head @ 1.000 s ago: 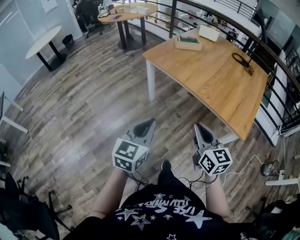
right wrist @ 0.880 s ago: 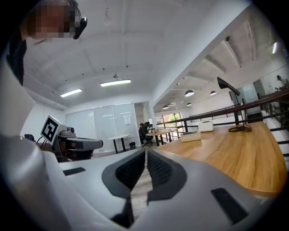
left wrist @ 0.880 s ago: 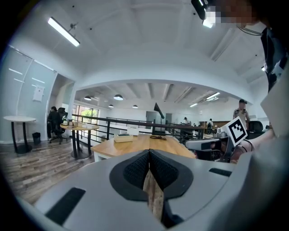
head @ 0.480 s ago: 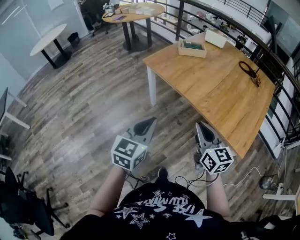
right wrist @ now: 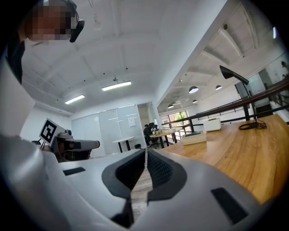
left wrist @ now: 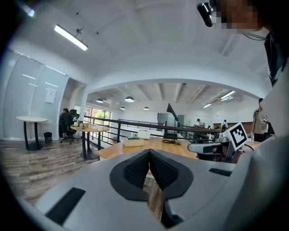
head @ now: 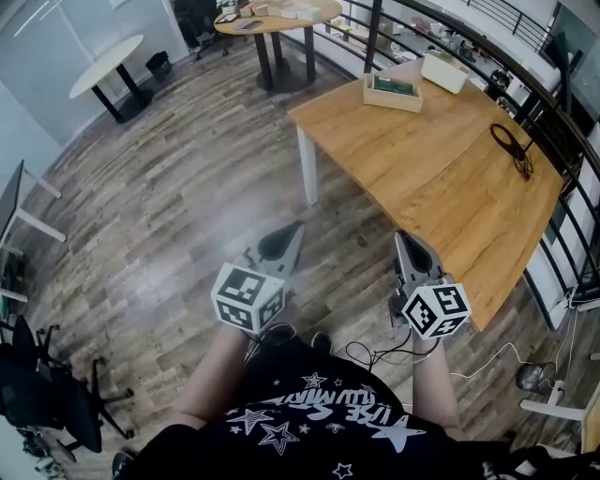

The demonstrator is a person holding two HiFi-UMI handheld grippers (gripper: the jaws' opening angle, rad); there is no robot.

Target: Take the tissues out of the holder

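Observation:
A wooden table (head: 441, 159) stands ahead to the right. At its far end sit a shallow wooden box with something green in it (head: 392, 91) and a white box (head: 444, 70); I cannot tell which is the tissue holder, and no tissues show. My left gripper (head: 295, 228) and right gripper (head: 401, 236) are held in front of the person's body, above the floor and short of the table. Both are shut with nothing between their jaws. The left gripper view shows the wooden box (left wrist: 133, 142). The right gripper view shows it too (right wrist: 195, 137).
A black cable loop (head: 514, 150) lies on the table's right part. A dark railing (head: 525, 84) runs behind the table. Two round tables (head: 277, 14) (head: 105, 66) stand farther off. A black chair (head: 47, 394) is at the lower left, and cables (head: 375, 356) lie by the person's feet.
The head view has shifted, so the table now sits a little lower and nearer in the picture. Both grippers stay shut and level in front of the body.

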